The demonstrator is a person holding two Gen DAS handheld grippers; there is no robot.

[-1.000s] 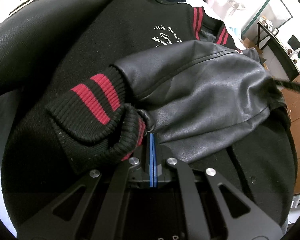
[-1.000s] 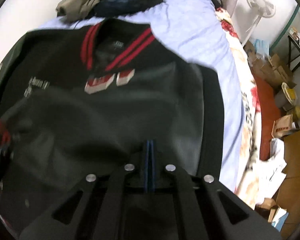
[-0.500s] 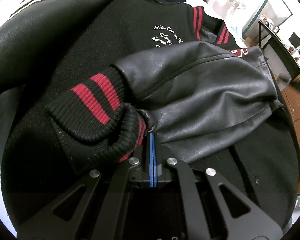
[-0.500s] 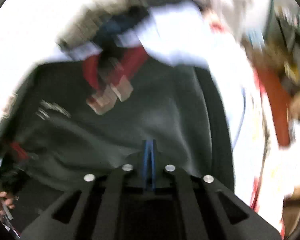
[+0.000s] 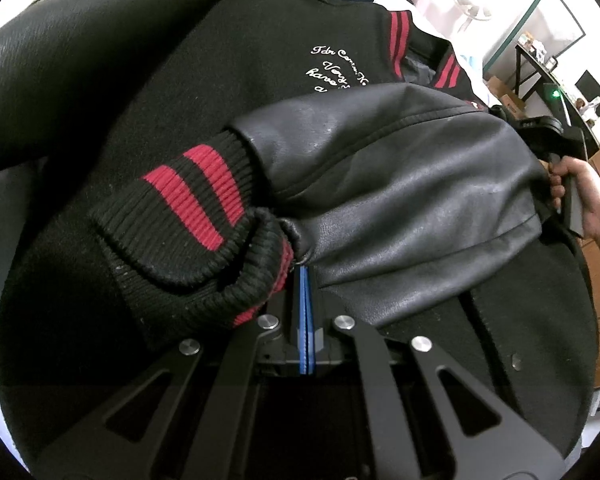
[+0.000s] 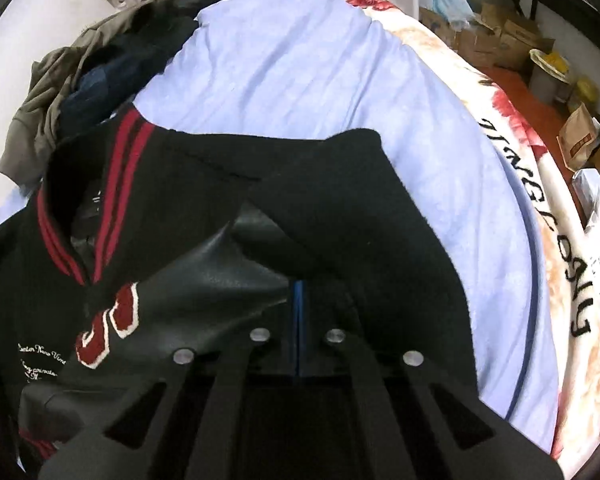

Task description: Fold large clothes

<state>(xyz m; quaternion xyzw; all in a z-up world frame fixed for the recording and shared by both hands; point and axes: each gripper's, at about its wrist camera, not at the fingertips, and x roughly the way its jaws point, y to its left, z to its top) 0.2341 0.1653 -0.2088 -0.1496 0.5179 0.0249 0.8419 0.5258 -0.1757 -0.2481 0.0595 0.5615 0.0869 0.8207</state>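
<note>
A black varsity jacket (image 5: 260,60) with grey-black leather sleeves lies on the bed. Its sleeve (image 5: 400,184) is folded across the chest, and the red-striped ribbed cuff (image 5: 188,216) bunches to the left. My left gripper (image 5: 303,270) is shut on the sleeve just beside the cuff. A hand (image 5: 584,196) holds the other gripper at the sleeve's shoulder end. In the right wrist view my right gripper (image 6: 298,286) is closing on the jacket (image 6: 360,208) at the shoulder seam. Black wool rises in a ridge from its tips, which are hidden. The striped collar (image 6: 128,152) lies to the left.
A pale blue sheet (image 6: 300,72) covers the bed beyond the jacket. A pile of other clothes (image 6: 80,76) sits at its far left. A floral blanket (image 6: 540,240) hangs over the right edge, with boxes (image 6: 512,36) on the floor. A fan (image 5: 470,4) and desk (image 5: 540,60) stand behind.
The right gripper swung down and to the right, from above the jacket's front onto its shoulder. Its hand has come into the left wrist view. The left gripper and cuff stayed put.
</note>
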